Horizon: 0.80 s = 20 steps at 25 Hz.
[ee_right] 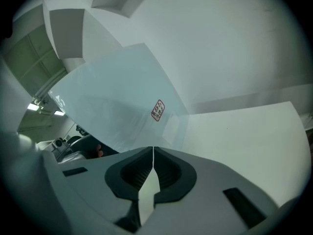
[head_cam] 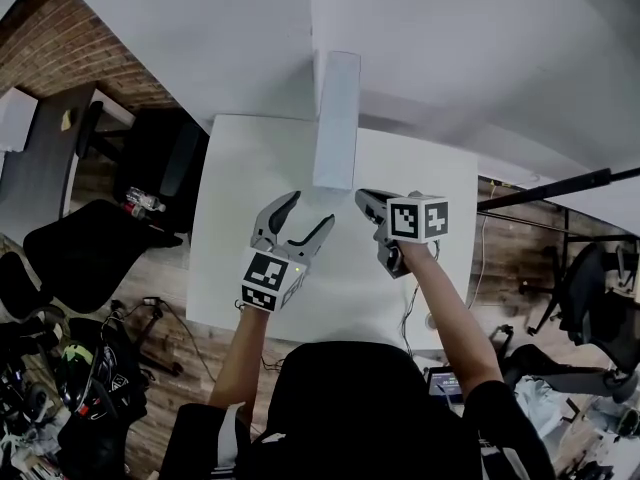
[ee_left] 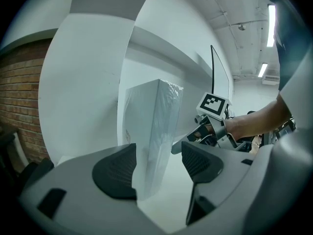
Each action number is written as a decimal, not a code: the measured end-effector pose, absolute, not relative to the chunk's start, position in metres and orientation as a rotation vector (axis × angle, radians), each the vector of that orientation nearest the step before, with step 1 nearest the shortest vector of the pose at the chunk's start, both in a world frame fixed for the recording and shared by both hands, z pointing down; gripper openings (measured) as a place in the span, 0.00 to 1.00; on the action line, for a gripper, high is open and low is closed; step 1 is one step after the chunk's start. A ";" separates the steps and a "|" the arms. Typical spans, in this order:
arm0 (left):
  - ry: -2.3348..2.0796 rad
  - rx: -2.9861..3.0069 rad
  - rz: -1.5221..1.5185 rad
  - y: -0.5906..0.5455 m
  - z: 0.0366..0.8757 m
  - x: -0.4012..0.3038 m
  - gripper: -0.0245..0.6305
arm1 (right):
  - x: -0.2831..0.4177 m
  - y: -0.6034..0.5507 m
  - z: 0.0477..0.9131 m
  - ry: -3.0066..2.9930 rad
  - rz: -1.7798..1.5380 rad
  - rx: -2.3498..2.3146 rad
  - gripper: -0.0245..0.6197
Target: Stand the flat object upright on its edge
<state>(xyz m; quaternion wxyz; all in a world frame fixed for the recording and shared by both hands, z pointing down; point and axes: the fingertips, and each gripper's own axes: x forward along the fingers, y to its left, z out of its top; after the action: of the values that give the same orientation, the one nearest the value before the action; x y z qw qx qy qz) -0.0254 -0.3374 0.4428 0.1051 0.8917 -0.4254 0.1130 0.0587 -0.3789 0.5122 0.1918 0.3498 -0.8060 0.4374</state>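
Note:
A flat white box [head_cam: 336,118] wrapped in clear film stands upright on its narrow edge at the far side of the white table [head_cam: 232,258], close to the wall. My left gripper [head_cam: 308,211] is open, its tips just short of the box's near end. Its own view looks along the box [ee_left: 154,131] through the gap of the left gripper [ee_left: 159,168], and neither pad presses on it. My right gripper [head_cam: 362,197] is shut and empty, just right of the box. In its view the box's broad face [ee_right: 117,102] with a small red-edged sticker [ee_right: 157,110] rises ahead of the right gripper [ee_right: 152,155].
A white wall [head_cam: 220,38] runs directly behind the table. Black office chairs [head_cam: 90,248] and a bottle [head_cam: 145,204] stand on the wooden floor to the left, with bags and cables [head_cam: 70,368] nearer me. More chairs [head_cam: 590,288] are at the right.

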 end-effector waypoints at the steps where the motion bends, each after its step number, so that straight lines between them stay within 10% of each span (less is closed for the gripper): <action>1: -1.256 2.627 0.329 -0.335 0.441 -0.026 0.50 | 0.060 -0.377 0.509 -2.267 1.223 0.984 0.10; 20: -1.242 2.538 0.144 -0.279 0.394 -0.018 0.42 | 0.081 -0.322 0.445 -2.407 1.125 1.019 0.10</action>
<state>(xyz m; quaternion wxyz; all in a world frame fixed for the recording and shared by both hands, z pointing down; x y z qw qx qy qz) -0.0185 -0.2789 0.3945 0.1555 0.8861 -0.4338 0.0502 0.0807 -0.3220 0.4446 0.1473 0.3543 -0.8366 0.3910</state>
